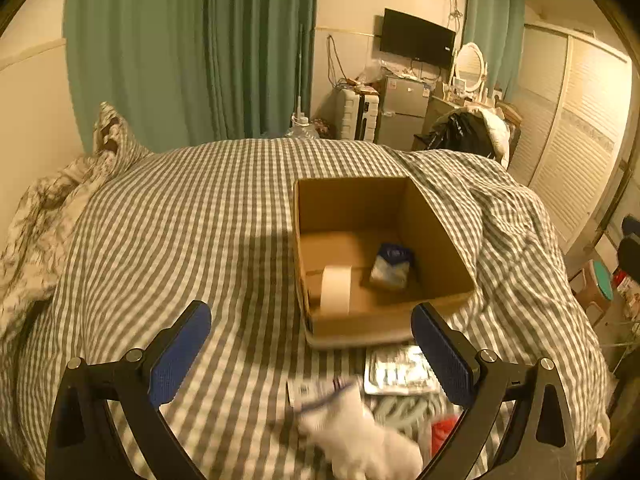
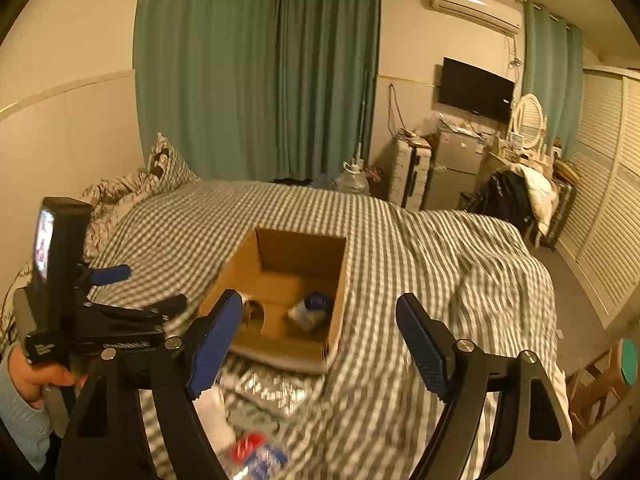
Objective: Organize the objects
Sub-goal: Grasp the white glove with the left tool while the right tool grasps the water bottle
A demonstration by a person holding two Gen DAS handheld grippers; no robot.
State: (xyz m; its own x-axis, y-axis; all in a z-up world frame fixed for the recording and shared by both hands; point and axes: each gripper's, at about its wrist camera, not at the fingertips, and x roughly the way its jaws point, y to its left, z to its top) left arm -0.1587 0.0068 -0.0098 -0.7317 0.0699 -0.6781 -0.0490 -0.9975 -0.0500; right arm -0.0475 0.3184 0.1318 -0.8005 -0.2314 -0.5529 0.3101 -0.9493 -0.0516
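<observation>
- Hovering: left gripper [image 1: 311,354] and right gripper [image 2: 319,338], both spread wide, gripping nothing.
- Sitting centre frame on checked bed [image 1: 192,216]: cardboard box [image 1: 436,236], already holding tape roll [image 1: 336,290] and blue-white packet [image 1: 392,266].
- Remaining, lower frame near box: foil packet [image 1: 400,370], white item [image 1: 360,432], red item [image 1: 442,432]; roughly partway done.

Home bedroom. Bed with gingham cover [image 2: 400,280] and pillow [image 1: 116,136], green curtains [image 2: 256,68], wall-mounted TV [image 2: 476,90], air conditioner [image 2: 474,2]. Also small fridge [image 1: 404,112], vanity mirror [image 1: 470,67], louvred wardrobe doors [image 1: 576,136].
</observation>
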